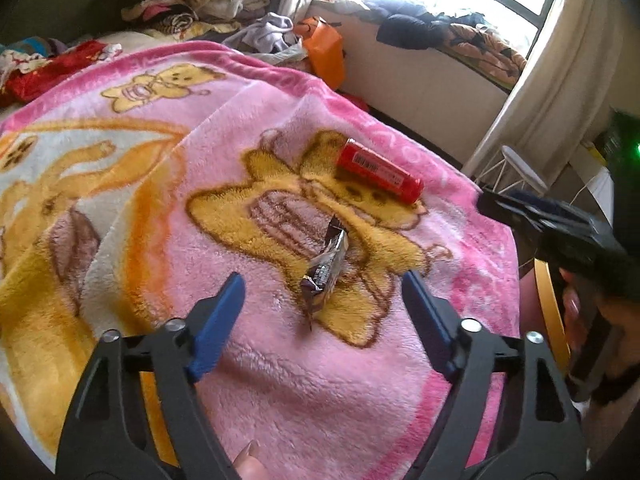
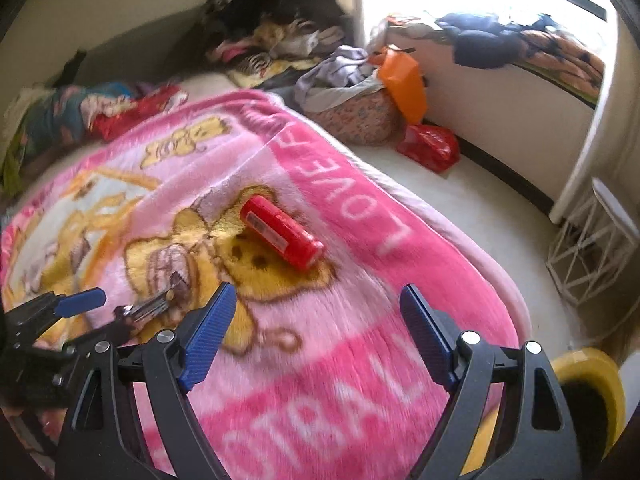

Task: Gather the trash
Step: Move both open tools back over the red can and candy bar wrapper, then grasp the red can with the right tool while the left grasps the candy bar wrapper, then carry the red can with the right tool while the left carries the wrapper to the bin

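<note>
- A crumpled silver and brown wrapper [image 1: 326, 268] lies on the pink blanket [image 1: 320, 380] that covers the bed, on top of a yellow bear print.
- In the left wrist view the wrapper sits just ahead of the left gripper [image 1: 322, 304], between the lines of its two blue fingers [image 1: 218, 320], and they do not touch it.
- The left gripper's fingers are spread wide and hold nothing.
- In the right wrist view the same wrapper [image 2: 154, 308] shows at the left edge, close beside the left gripper's blue tips.
- A red can [image 1: 378, 170] lies on its side on the blanket beyond the wrapper, near the blanket's pink border.
- In the right wrist view the can [image 2: 282, 237] lies ahead of the right gripper [image 2: 316, 322], well apart from its fingers [image 2: 208, 332].
- The right gripper's fingers are also spread wide and hold nothing.
- A yellow bin [image 2: 592, 396] with a dark inside stands on the floor at the lower right of the right wrist view, beside the bed.
- An orange bag [image 2: 402, 82] and a red bag [image 2: 430, 146] rest near the wall past the bed.
- A pile of clothes [image 1: 208, 4] lies at the far end of the bed.
- A white wire stool [image 2: 592, 244] stands by the curtain.
</note>
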Demonstrator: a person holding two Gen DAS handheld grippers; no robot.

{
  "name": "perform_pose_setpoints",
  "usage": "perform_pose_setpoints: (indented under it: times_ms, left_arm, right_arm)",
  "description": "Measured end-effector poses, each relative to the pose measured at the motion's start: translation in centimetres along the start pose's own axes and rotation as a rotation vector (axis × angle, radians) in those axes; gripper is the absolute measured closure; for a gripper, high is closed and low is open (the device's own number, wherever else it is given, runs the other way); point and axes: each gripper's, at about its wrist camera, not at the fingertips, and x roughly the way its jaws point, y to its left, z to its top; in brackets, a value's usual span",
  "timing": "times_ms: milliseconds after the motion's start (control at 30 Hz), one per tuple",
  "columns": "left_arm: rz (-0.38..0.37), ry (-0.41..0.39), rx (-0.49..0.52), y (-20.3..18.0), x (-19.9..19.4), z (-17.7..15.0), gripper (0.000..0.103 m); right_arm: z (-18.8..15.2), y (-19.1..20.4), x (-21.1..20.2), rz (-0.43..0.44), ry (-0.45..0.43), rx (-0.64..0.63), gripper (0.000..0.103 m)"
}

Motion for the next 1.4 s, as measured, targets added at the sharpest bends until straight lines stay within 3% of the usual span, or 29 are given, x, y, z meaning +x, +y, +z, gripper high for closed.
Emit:
perform_pose_setpoints:
  times_ms: [100, 200, 400, 467, 533, 600, 800, 1000, 1400]
  left_arm:
    - [-0.009, 0.019, -0.001, 0.3, 0.8, 0.0, 0.046]
    - [-0.023, 0.027, -0.001, 0.3, 1.5, 0.2, 0.051]
    - [-0.029, 0.049, 0.008, 0.4, 2.6, 0.1, 0.07]
    - [-0.03, 0.057, 0.007, 0.5, 2.8, -0.1, 0.075]
    - [-0.033, 0.062, 0.003, 0.6, 3.0, -0.2, 0.081]
    - [-0.038, 0.066, -0.005, 0.7, 3.0, -0.3, 0.088]
    - [-0.066, 0.049, -0.017, 0.2, 2.3, -0.5, 0.092]
    - [-0.116, 0.003, -0.001, -1.7, 0.7, 0.0, 0.093]
    - [-0.242, -0.053, 0.107, -9.4, -2.2, 0.8, 0.093]
  right_arm:
    - [1.0, 0.9, 2.3, -0.003, 0.033, -0.061, 0.023]
    - [1.7, 1.7, 5.1, -0.019, 0.091, -0.111, 0.031]
    - [2.5, 2.6, 9.5, -0.081, 0.15, -0.195, 0.033]
    - [2.6, 2.7, 10.3, -0.083, 0.157, -0.211, 0.037]
    - [2.6, 2.9, 11.0, -0.061, 0.164, -0.217, 0.054]
    - [2.4, 3.1, 11.0, -0.038, 0.159, -0.205, 0.058]
    - [0.6, 2.3, 8.4, 0.024, 0.114, -0.043, 0.067]
    - [-1.9, 0.5, 2.9, 0.069, 0.023, 0.109, 0.07]
    - [-6.9, -4.2, -7.9, 0.01, -0.13, 0.283, 0.072]
